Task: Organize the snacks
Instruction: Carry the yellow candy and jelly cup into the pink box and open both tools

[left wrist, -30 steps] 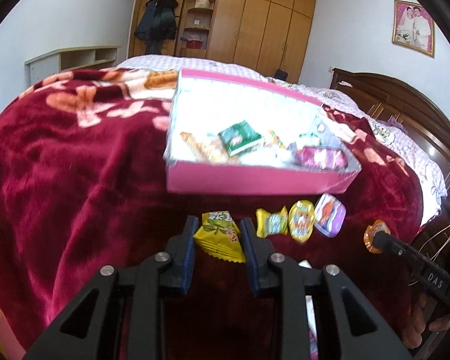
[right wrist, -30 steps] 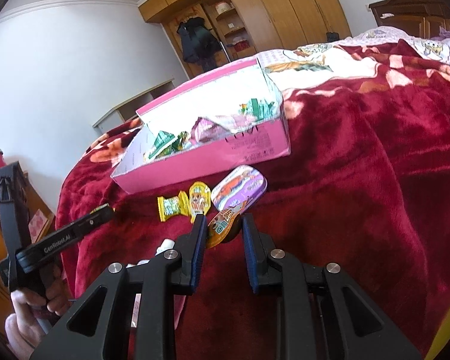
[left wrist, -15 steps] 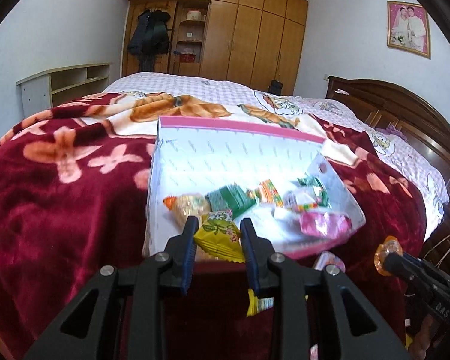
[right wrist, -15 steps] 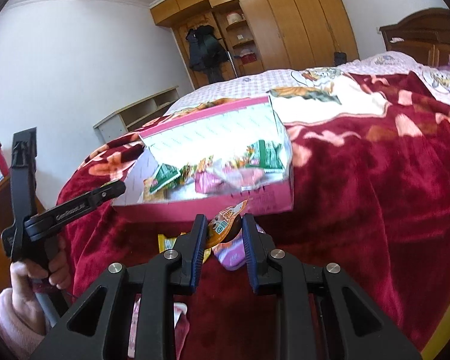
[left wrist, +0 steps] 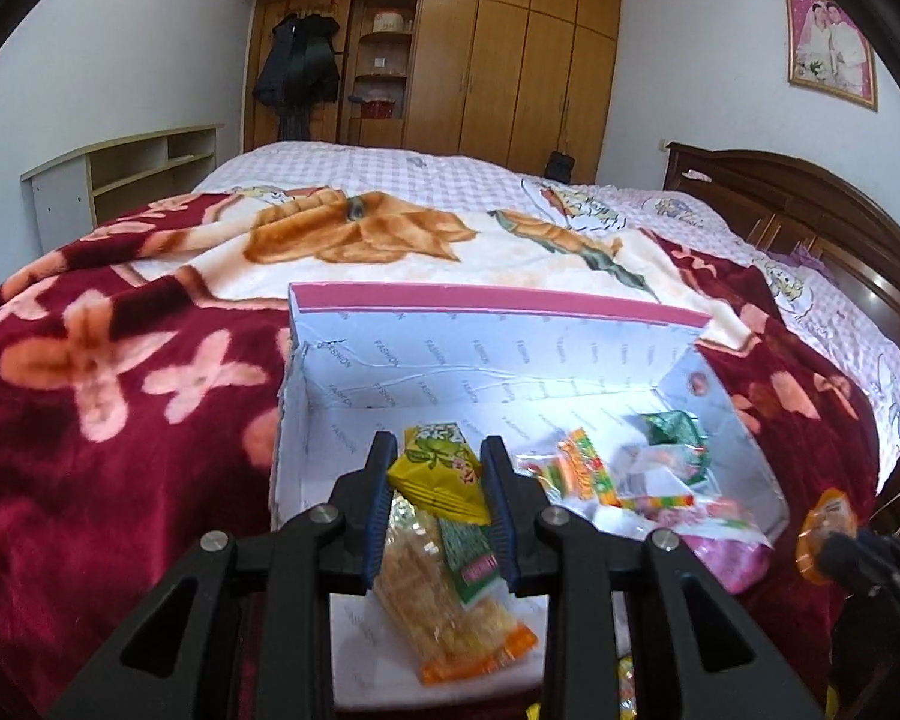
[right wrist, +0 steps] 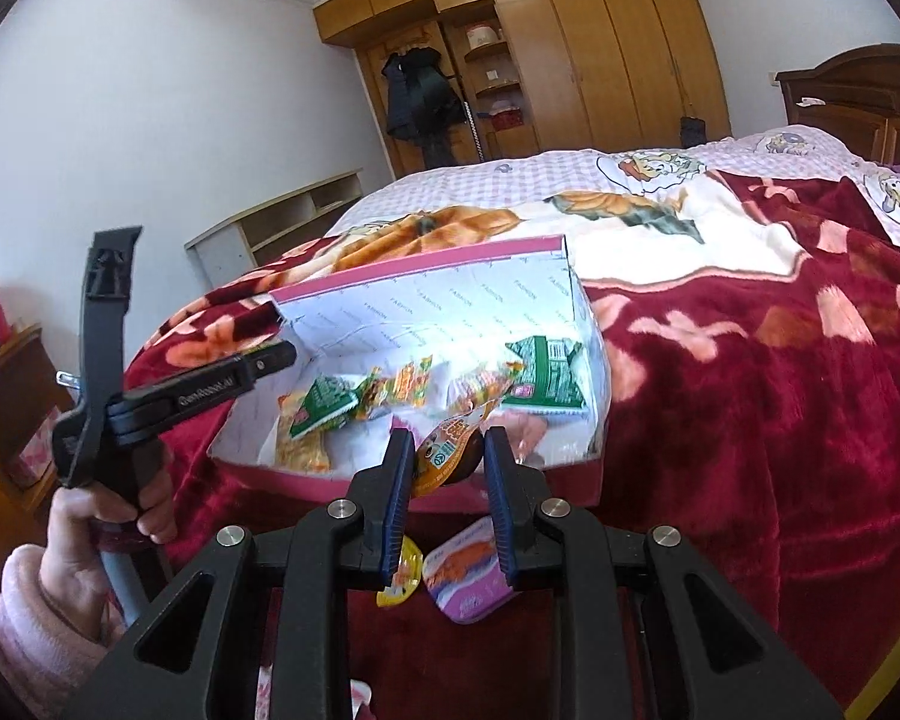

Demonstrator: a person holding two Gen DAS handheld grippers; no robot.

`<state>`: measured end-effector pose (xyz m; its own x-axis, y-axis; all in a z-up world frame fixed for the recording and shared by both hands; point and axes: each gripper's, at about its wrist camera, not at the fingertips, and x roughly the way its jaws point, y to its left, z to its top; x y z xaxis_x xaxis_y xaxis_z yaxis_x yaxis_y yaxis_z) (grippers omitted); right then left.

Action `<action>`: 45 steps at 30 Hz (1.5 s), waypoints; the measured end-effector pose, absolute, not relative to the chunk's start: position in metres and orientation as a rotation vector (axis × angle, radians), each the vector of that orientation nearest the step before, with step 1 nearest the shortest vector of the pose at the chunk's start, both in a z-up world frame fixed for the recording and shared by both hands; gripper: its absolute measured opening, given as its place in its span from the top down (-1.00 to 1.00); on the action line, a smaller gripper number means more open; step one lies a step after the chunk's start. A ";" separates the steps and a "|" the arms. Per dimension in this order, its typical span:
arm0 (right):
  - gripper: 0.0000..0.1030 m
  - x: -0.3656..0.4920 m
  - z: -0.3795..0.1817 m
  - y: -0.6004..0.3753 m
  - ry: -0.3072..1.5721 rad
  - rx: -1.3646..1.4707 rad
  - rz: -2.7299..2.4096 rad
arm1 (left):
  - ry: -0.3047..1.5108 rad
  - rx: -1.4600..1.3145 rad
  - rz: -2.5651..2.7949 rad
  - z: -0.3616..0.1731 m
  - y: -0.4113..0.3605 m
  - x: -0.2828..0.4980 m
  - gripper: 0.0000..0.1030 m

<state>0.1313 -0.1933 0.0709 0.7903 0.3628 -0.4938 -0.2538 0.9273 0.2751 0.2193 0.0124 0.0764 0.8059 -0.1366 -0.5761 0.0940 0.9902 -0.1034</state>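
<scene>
A: We see the bed (left wrist: 120, 420) filling both views under its red flowered blanket (right wrist: 780, 420), with the wooden wardrobe (left wrist: 510, 60) across the top.

B: And the pink box (left wrist: 510, 306)?

A: We find it at centre in the left wrist view and centre-left in the right wrist view, open on the blanket, with wrapped snacks lying on its white floor.

B: What do we hold?

A: Our left gripper (left wrist: 438, 474) has its fingers clamped on a yellow snack packet (left wrist: 438, 471), low and central over the box's near left part. Our right gripper (right wrist: 447, 456) has its fingers clamped on an orange jelly cup (right wrist: 447, 450), at the box's near wall.

B: Anything outside?

A: We see a purple-lidded cup (right wrist: 471, 576) and a yellow sweet (right wrist: 399, 585) on the blanket at the bottom, before the box.
</scene>
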 end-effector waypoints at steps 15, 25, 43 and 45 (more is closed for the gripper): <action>0.51 0.183 0.075 -0.192 0.608 0.214 0.316 | 0.698 -0.090 -0.084 0.049 0.018 0.254 0.21; 0.51 0.225 0.067 -0.180 0.648 0.189 0.316 | 0.686 -0.040 -0.079 0.046 0.010 0.251 0.03; 0.13 0.267 0.052 -0.178 0.715 0.187 0.300 | 0.685 -0.003 -0.089 0.045 0.002 0.250 -0.13; -0.06 0.263 0.055 -0.177 0.709 0.176 0.290 | 0.692 -0.006 -0.090 0.046 0.001 0.250 -0.13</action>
